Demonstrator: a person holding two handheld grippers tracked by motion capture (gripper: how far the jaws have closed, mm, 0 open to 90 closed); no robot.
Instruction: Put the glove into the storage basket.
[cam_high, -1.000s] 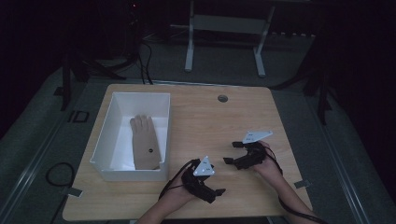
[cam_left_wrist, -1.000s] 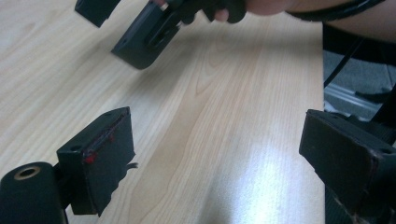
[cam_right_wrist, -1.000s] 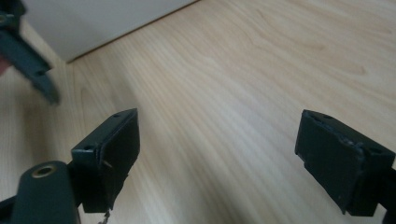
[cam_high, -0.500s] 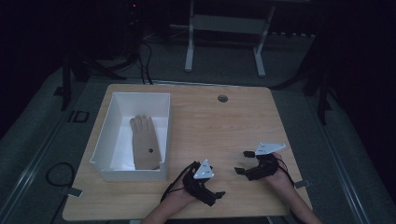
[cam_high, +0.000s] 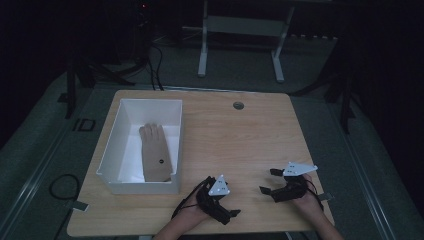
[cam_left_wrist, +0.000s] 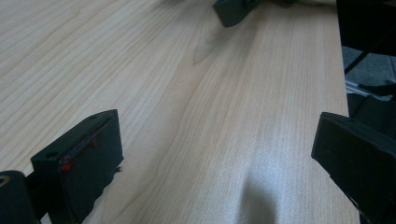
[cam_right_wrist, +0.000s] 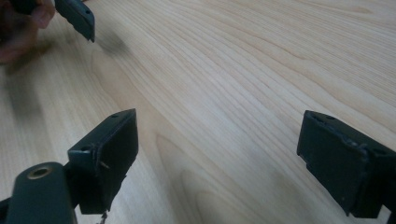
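1. The right gripper now sits closer to the table's near edge and farther to the right than a second ago, when it was nearer the middle of the table.
2. It is also lower, close above the wood.
3. The gap between it and the left gripper is wider than before.
4. The left gripper's jaws have just been opening; they now stand wide apart with only bare wood between them.
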